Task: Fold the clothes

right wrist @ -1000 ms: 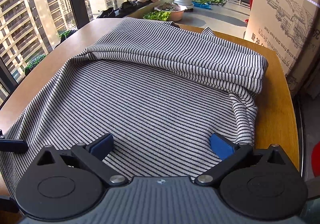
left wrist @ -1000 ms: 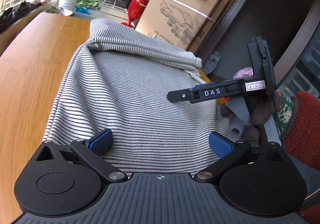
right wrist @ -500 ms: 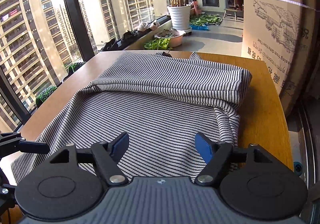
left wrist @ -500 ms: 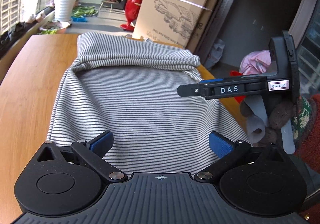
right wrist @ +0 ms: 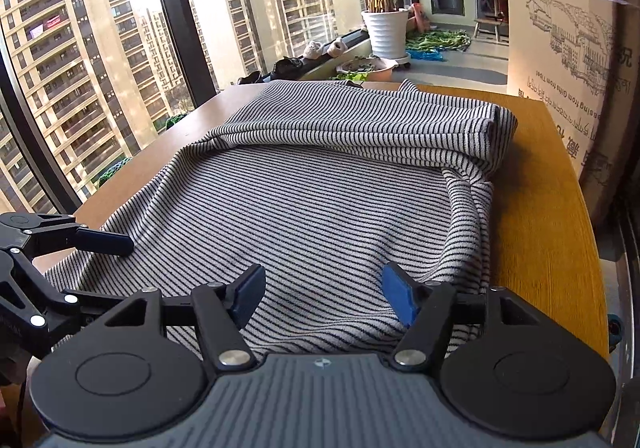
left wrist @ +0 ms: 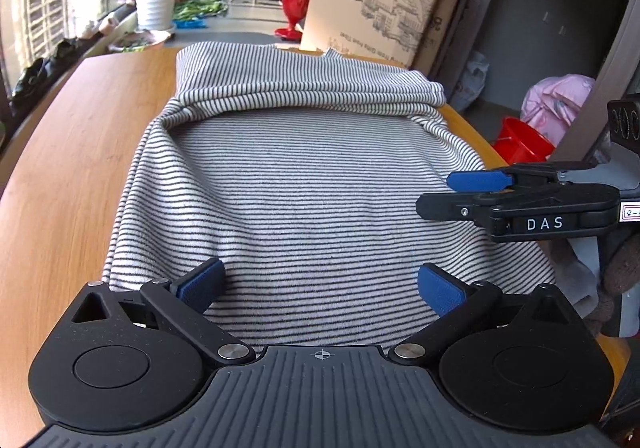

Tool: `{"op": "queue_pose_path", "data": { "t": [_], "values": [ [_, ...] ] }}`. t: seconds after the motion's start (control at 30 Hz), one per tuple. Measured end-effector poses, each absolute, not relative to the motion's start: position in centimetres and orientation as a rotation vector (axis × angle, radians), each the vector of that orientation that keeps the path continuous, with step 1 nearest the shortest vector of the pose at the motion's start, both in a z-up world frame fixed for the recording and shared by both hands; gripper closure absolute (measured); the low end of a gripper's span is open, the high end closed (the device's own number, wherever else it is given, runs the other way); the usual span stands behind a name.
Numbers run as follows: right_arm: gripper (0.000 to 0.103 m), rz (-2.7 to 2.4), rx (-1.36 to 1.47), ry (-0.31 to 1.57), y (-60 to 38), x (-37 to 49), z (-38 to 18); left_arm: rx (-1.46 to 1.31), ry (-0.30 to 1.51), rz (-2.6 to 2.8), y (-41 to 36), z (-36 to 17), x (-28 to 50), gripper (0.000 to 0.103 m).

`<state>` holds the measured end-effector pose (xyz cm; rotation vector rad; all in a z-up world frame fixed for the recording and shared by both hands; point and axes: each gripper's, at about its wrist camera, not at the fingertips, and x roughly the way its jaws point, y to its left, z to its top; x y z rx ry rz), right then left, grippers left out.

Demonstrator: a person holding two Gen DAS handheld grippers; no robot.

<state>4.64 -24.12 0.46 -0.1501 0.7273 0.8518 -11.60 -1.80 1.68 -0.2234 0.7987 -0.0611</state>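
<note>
Looking at it, the striped shirt (left wrist: pixel 312 200) lies spread on the wooden table (left wrist: pixel 72 176) with its far end already folded back toward us, so I'd say we're between folds. Left gripper (left wrist: pixel 320 284) and right gripper (right wrist: pixel 324 292) both hang spread wide over the near hem, holding nothing. Next move probably means pinching the near corners and carrying them evenly.
</note>
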Motion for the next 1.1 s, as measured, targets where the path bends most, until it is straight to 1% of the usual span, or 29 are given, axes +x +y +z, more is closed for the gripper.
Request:
{"op": "queue_pose_path", "data": {
  "t": [0.07, 0.13, 0.2, 0.27, 0.33, 0.43, 0.5, 0.53, 0.57, 0.6, 0.63, 0.73, 0.83, 0.87, 0.9, 0.93, 0.97, 1.0, 1.03, 1.1],
  "values": [
    [0.039, 0.816, -0.192, 0.682, -23.8, 4.9, 0.9, -0.257, 0.807, -0.048, -1.4, 2.1, -10.7, 0.000],
    [0.039, 0.803, -0.198, 0.615, -23.9, 4.8, 1.6, -0.276, 0.778, -0.033, -1.1, 2.5, -9.7, 0.000],
    [0.043, 0.801, -0.108, 0.615, -24.3, 6.6, 3.0, -0.264, 0.736, -0.024, -1.3, 2.9, -8.4, 0.000],
    [0.043, 0.771, -0.008, 0.623, -24.8, 8.2, 4.2, -0.225, 0.704, -0.028, -1.8, 2.9, -7.1, 0.000],
    [0.043, 0.675, 0.019, 0.587, -24.7, 10.5, 4.9, -0.159, 0.701, -0.016, -2.5, 2.6, -5.8, 0.000],
    [0.038, 0.541, 0.074, 0.614, -25.2, 14.2, 4.0, -0.094, 0.689, -0.020, -3.1, 2.8, -4.7, 0.000],
    [0.040, 0.548, 0.145, 0.717, -25.7, 17.0, 2.3, -0.047, 0.640, -0.030, -3.7, 3.7, -4.7, 0.000],
    [0.062, 0.570, 0.182, 0.764, -25.9, 18.0, 1.4, -0.004, 0.597, -0.033, -4.2, 4.2, -4.9, 0.000],
    [0.077, 0.590, 0.201, 0.765, -25.9, 17.7, 1.7, 0.039, 0.554, -0.036, -4.7, 4.7, -5.0, 0.000],
    [0.082, 0.609, 0.218, 0.764, -25.9, 17.2, 1.9, 0.089, 0.513, -0.040, -5.4, 5.0, -5.1, 0.000],
    [0.084, 0.628, 0.236, 0.763, -25.9, 16.8, 2.2, 0.145, 0.479, -0.049, -6.2, 5.3, -5.0, 0.000],
    [0.085, 0.739, 0.255, 0.666, -26.0, 14.2, 5.6, 0.322, 0.402, -0.075, -9.3, 5.3, -3.6, 0.000],
    [0.085, 0.863, 0.200, 0.586, -25.4, 9.3, 9.5, 0.463, 0.301, -0.038, -11.7, 5.0, -1.0, 0.000],
    [0.085, 0.888, 0.181, 0.567, -25.0, 8.2, 10.6, 0.473, 0.284, -0.016, -11.8, 4.9, 0.0, 0.009],
    [0.085, 0.904, 0.164, 0.550, -24.8, 7.6, 11.3, 0.450, 0.293, 0.005, -11.3, 5.1, 1.0, 0.025],
    [0.085, 0.921, 0.147, 0.532, -24.7, 7.0, 12.0, 0.396, 0.323, 0.022, -10.1, 5.3, 1.8, 0.070],
    [0.084, 0.918, 0.139, 0.518, -24.7, 6.5, 12.3, 0.317, 0.351, 0.034, -8.3, 5.8, 2.3, 0.086],
    [0.082, 0.915, 0.131, 0.504, -24.7, 6.0, 12.6, 0.238, 0.358, 0.059, -6.2, 6.5, 2.2, 0.086],
    [0.078, 0.911, 0.123, 0.484, -24.8, 6.3, 12.6, 0.168, 0.354, 0.103, -4.1, 7.3, 1.8, 0.088],
    [0.075, 0.855, 0.061, 0.461, -24.2, 5.8, 12.2, 0.074, 0.342, 0.204, 0.6, 8.5, 0.4, 0.090]
  ]
}}
